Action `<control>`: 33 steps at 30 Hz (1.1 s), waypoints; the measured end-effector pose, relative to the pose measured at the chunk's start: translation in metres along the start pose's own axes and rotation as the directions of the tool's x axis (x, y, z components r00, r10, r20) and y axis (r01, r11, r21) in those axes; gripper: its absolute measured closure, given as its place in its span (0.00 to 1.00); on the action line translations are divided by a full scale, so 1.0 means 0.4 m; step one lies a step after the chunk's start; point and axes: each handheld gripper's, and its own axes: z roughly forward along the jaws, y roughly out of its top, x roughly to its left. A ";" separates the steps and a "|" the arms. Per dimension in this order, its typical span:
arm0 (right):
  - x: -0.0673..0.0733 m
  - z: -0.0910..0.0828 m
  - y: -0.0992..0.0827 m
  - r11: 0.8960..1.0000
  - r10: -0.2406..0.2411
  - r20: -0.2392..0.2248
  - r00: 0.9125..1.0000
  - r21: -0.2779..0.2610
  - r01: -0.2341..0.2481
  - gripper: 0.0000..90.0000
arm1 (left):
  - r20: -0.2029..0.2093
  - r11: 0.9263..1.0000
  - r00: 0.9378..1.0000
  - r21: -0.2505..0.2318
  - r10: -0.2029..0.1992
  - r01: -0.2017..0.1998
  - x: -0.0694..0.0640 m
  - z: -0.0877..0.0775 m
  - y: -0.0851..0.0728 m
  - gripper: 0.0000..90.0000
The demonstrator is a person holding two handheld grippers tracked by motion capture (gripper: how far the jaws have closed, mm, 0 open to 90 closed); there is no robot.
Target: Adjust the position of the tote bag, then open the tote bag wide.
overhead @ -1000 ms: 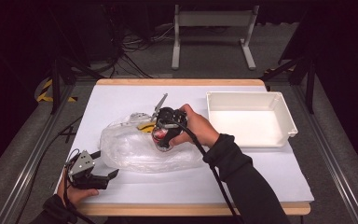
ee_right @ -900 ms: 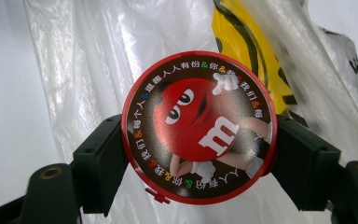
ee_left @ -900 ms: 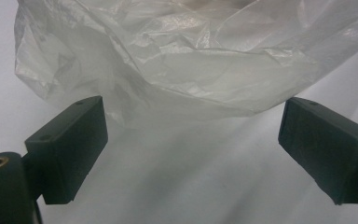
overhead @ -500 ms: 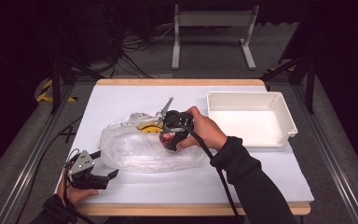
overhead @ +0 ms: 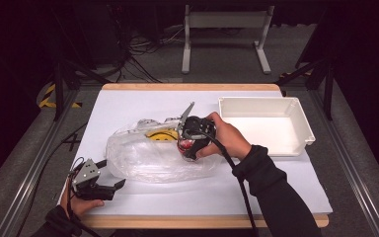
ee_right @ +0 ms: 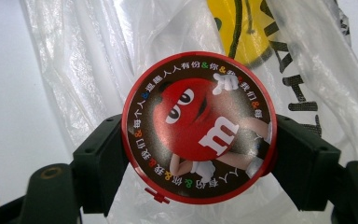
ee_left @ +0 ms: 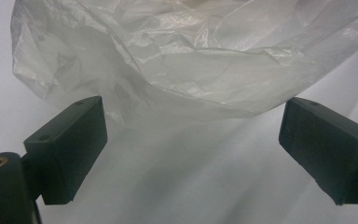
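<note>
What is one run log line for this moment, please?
right gripper: shut on candy tin | left gripper: open, by plastic bag | tray: empty

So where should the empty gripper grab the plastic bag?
Probably the bag's loose crumpled edge nearest the left gripper. Come in low and level along the table from that near-left side: the film there bunches into folds thin enough to pinch, the open jaws already face it, and the right gripper is busy holding the round red tin farther along.
</note>
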 end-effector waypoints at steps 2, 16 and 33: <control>-0.002 -0.003 -0.004 1.000 -0.012 0.000 1.000 0.004 0.012 0.28 | 0.002 1.000 1.000 0.002 0.001 -0.001 0.001 -0.001 0.000 0.10; 0.002 -0.001 -0.015 1.000 -0.003 0.008 1.000 -0.008 0.003 0.28 | -0.003 1.000 1.000 -0.001 0.003 -0.003 -0.001 -0.001 0.000 0.09; 0.011 -0.046 -0.033 0.997 0.012 0.025 1.000 -0.077 -0.010 0.28 | -0.007 1.000 1.000 0.006 0.003 -0.003 -0.001 0.000 0.000 0.09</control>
